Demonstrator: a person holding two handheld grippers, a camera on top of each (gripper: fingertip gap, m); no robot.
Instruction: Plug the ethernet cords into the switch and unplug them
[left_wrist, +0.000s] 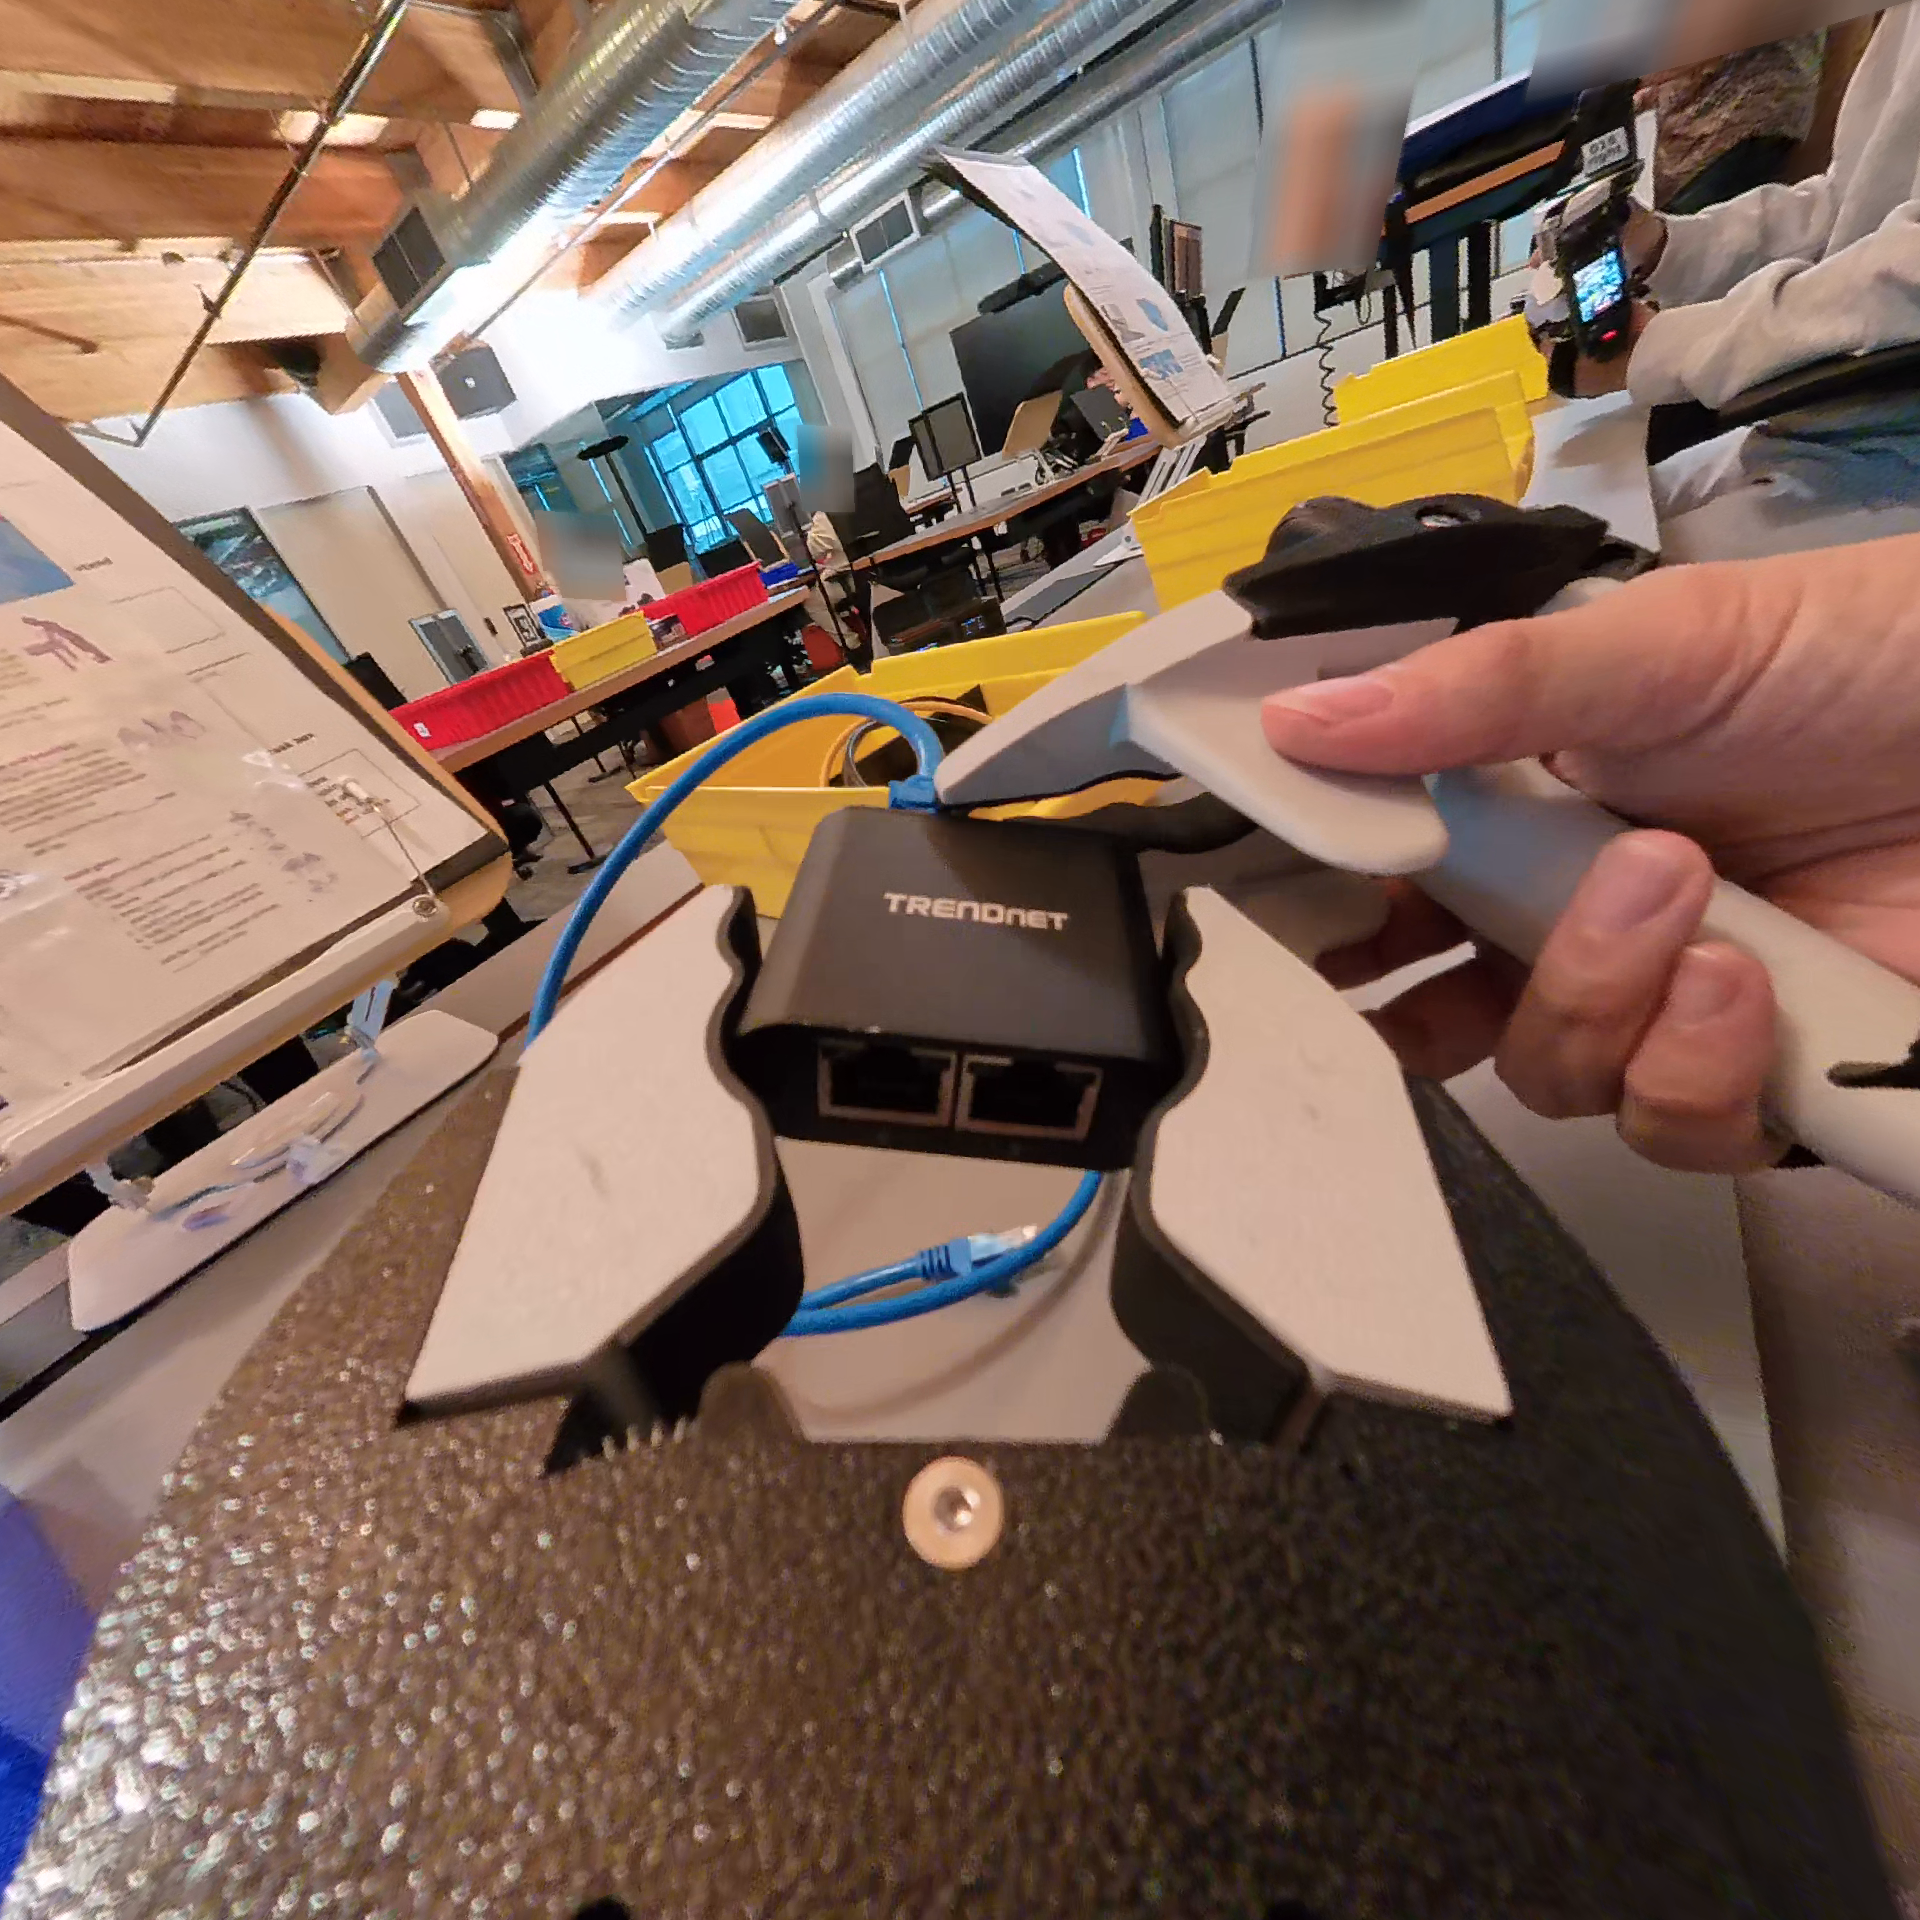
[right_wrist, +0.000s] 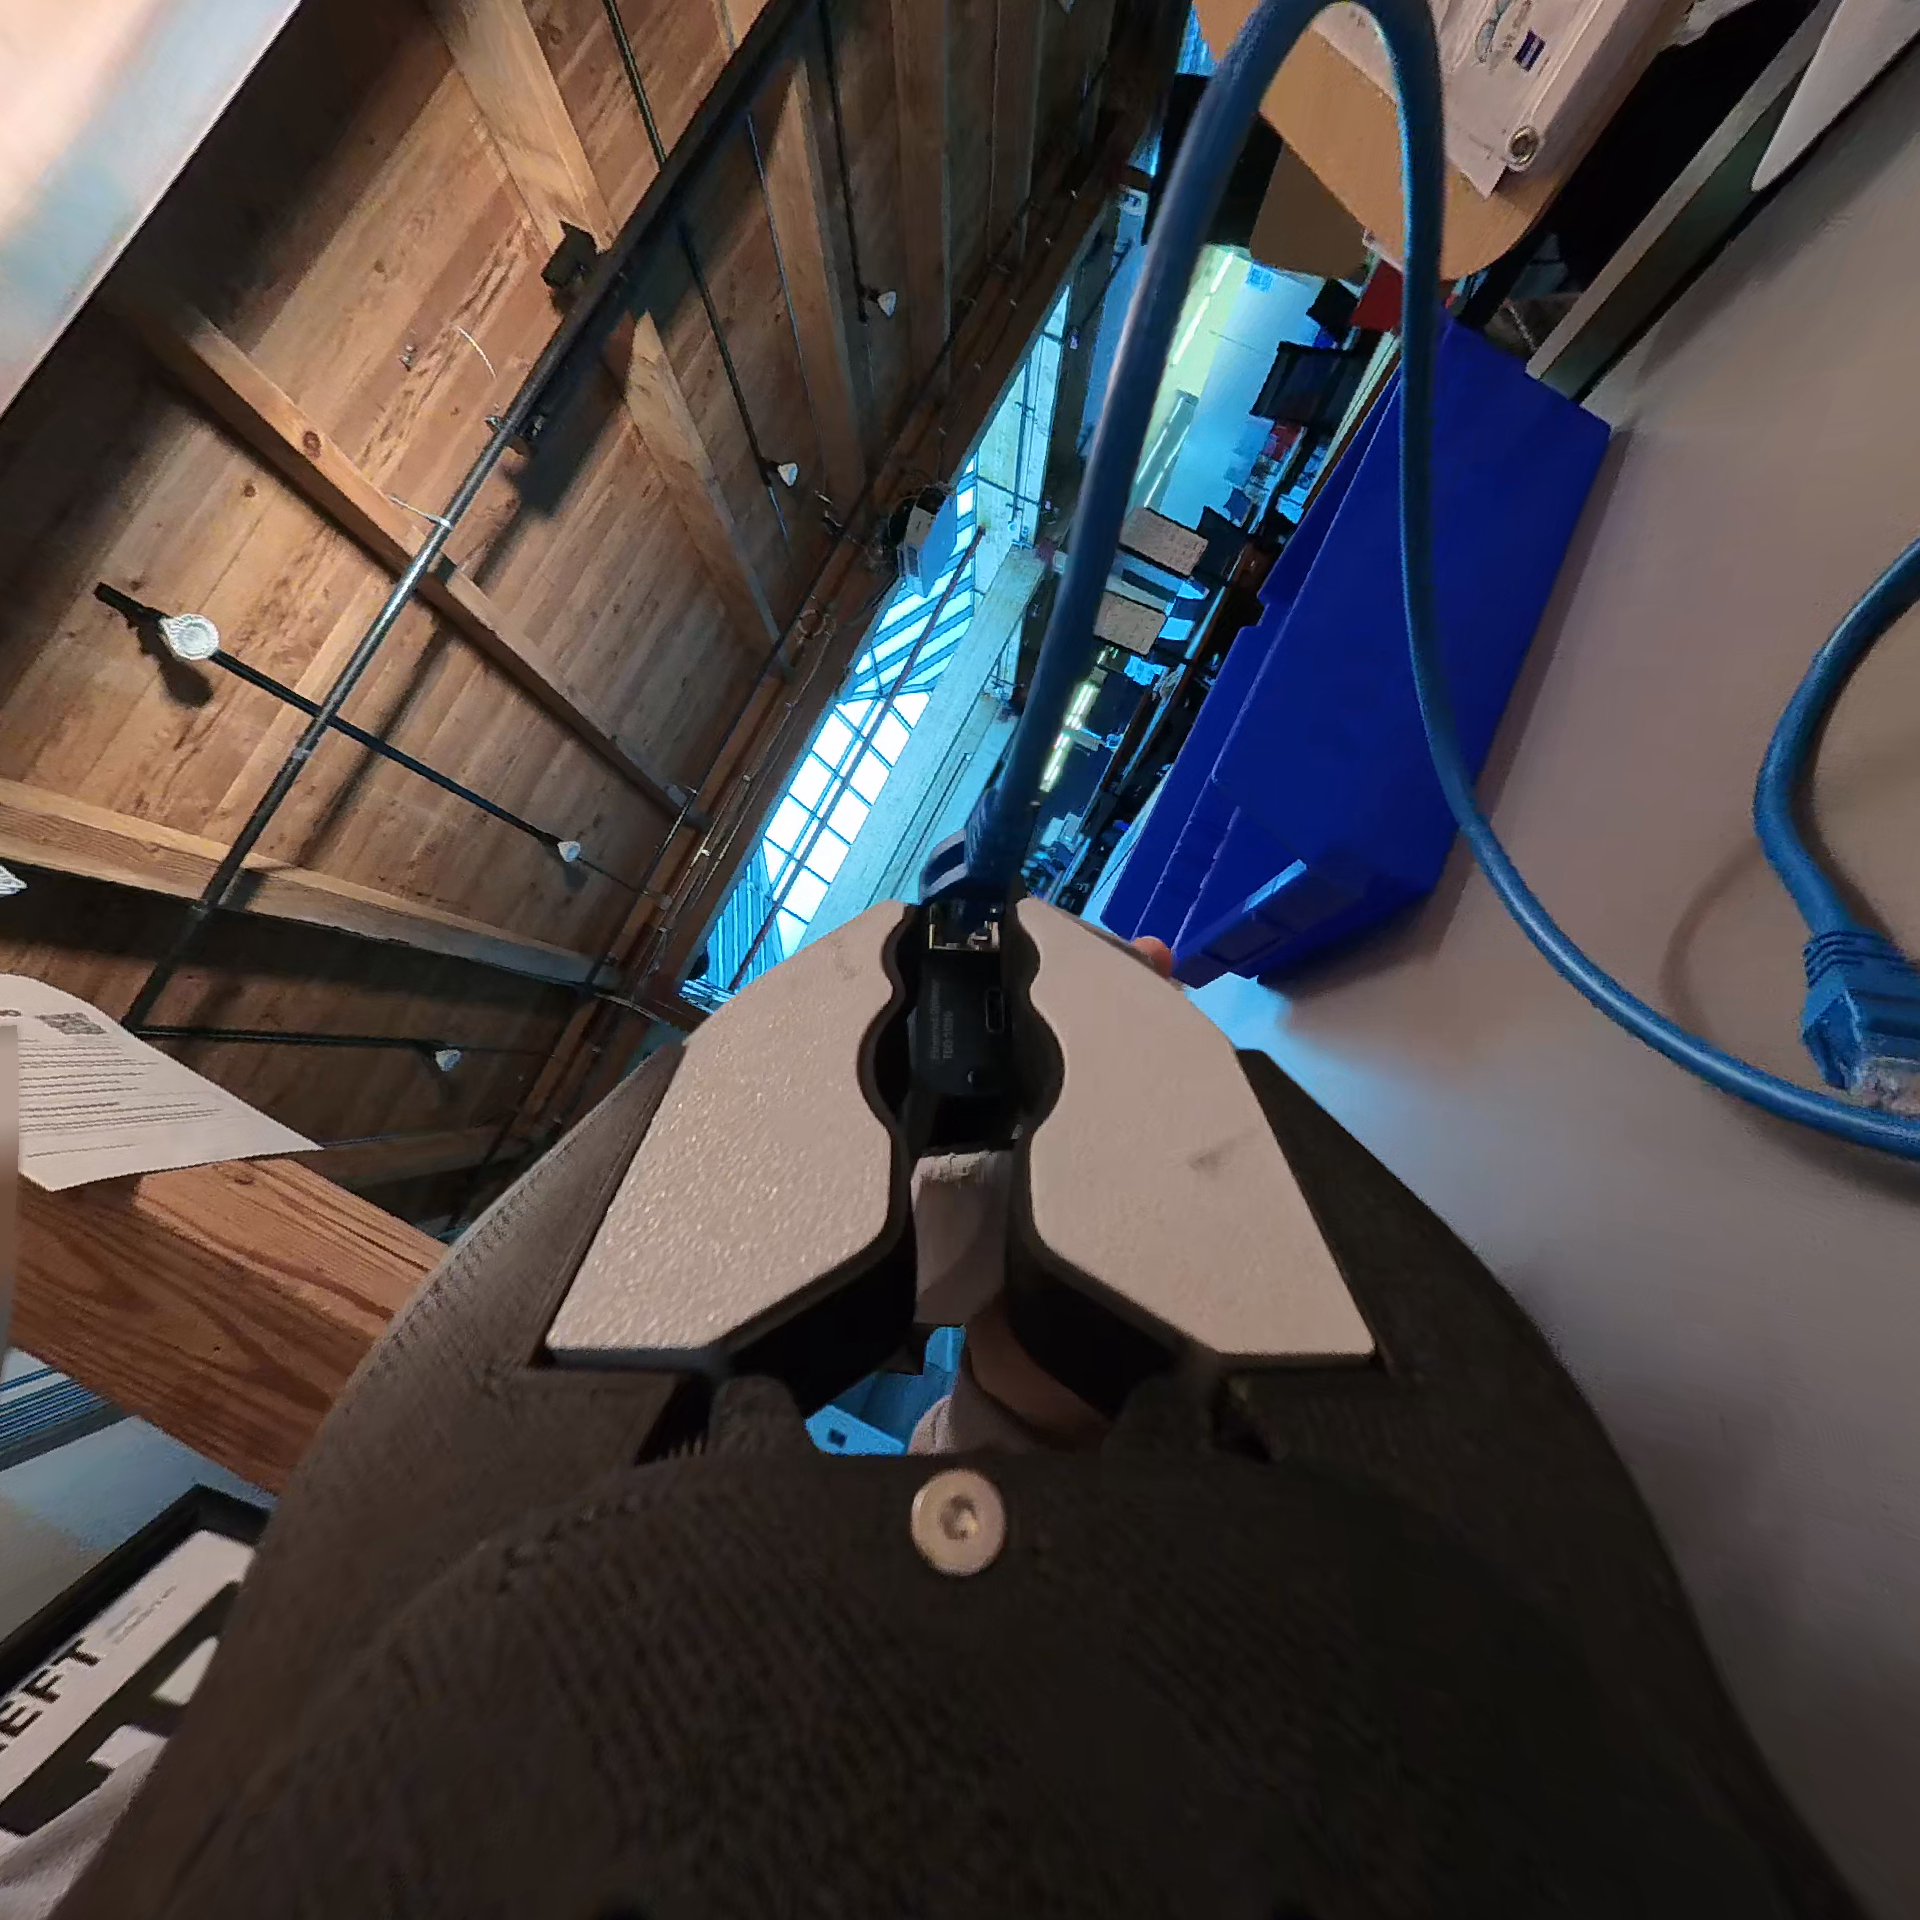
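My left gripper (left_wrist: 961, 914) is shut on the sides of the black switch (left_wrist: 966, 956) and holds it above the table. Two empty ports face the camera. A blue ethernet cord (left_wrist: 623, 862) is plugged into the switch's far side and loops to the left. My right gripper (left_wrist: 945, 790) comes in from the right, held by a hand (left_wrist: 1662, 779). In the right wrist view my right gripper (right_wrist: 961, 914) is closed across the thin back edge of the switch (right_wrist: 961, 1039), right at the plug, and the cord (right_wrist: 1091, 416) rises from there. A loose blue plug (left_wrist: 956, 1257) lies on the table (right_wrist: 1860, 1029).
Yellow bins (left_wrist: 1330, 488) stand behind the switch, one close by (left_wrist: 748, 821). An instruction board on a stand (left_wrist: 187, 748) is at the left. A blue bin (right_wrist: 1351, 675) sits on the grey table (right_wrist: 1662, 831). Another person (left_wrist: 1766, 260) stands at the far right. The grippers are tip to tip, or close to it.
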